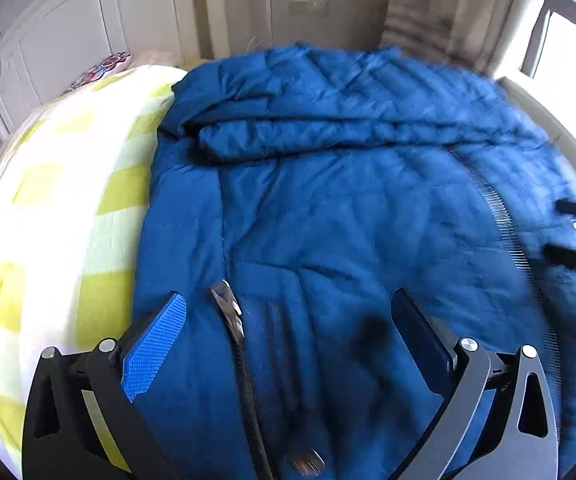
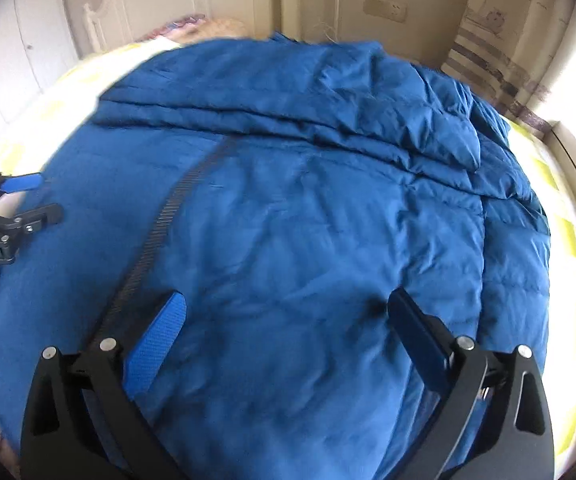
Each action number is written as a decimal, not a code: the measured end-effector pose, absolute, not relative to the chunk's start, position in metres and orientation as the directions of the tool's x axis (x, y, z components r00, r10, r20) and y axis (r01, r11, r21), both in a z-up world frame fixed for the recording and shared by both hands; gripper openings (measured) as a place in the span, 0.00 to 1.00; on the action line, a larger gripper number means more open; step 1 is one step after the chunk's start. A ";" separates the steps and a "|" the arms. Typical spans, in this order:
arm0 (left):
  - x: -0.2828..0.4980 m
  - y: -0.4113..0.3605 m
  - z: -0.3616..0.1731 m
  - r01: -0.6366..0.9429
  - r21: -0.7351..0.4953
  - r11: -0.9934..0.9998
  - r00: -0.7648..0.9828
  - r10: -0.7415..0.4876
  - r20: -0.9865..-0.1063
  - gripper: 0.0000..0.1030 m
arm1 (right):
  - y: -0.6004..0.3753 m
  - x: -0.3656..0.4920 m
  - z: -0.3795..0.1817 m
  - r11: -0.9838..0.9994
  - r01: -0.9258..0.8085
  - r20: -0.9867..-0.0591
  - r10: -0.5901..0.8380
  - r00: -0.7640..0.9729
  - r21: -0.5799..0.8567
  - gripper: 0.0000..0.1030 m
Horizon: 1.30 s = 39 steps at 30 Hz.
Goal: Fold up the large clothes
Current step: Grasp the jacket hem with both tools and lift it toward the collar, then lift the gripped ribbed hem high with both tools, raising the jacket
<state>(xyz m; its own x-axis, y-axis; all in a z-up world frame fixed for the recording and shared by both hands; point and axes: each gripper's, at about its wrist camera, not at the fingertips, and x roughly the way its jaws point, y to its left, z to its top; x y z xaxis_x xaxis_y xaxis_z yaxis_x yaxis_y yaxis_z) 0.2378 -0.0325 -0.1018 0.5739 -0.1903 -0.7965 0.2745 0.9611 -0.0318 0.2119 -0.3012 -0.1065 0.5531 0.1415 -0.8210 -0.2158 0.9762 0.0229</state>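
Under both claws lies a blue jacket (image 1: 327, 208), spread over the checked bed (image 1: 60, 216). The left claw (image 1: 288, 312) stands wide apart above the zipper (image 1: 244, 360), gripping nothing. The right claw (image 2: 288, 308) gapes equally wide, empty.

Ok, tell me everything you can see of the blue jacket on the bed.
The blue jacket is a puffy, quilted garment in a smooth, nylon-looking fabric, spread flat over a yellow-and-white checked bed cover. A dark zipper runs along its front, with a metal pull near the left claw. A folded sleeve or flap lies across its far part. Both claws, the right claw too, hover open above it, gripping nothing.
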 end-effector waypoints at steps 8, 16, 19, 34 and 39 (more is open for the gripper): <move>0.202 -0.048 -0.119 0.362 -0.001 0.932 0.523 -0.204 -0.827 0.96 | -0.287 0.175 -0.121 0.953 -0.304 -0.828 0.185 0.529 0.019 0.98; 0.205 -0.049 -0.121 0.355 0.007 0.935 0.525 -0.192 -0.829 0.96 | -0.288 0.178 -0.120 0.952 -0.305 -0.829 0.175 0.530 0.006 0.98; 0.208 -0.051 -0.120 0.354 0.007 0.935 0.513 -0.187 -0.838 0.96 | -0.281 0.176 -0.124 0.954 -0.300 -0.838 0.170 0.518 0.008 0.98; 0.118 -0.043 -0.121 0.397 -0.007 0.918 0.540 -0.240 -0.807 0.96 | -0.299 0.051 -0.121 0.960 -0.279 -0.772 0.170 0.613 -0.010 0.97; 0.100 -0.015 -0.102 0.343 -0.011 0.939 0.609 -0.231 -0.759 0.96 | -0.335 0.014 -0.100 0.982 -0.188 -0.714 0.119 0.690 -0.018 0.97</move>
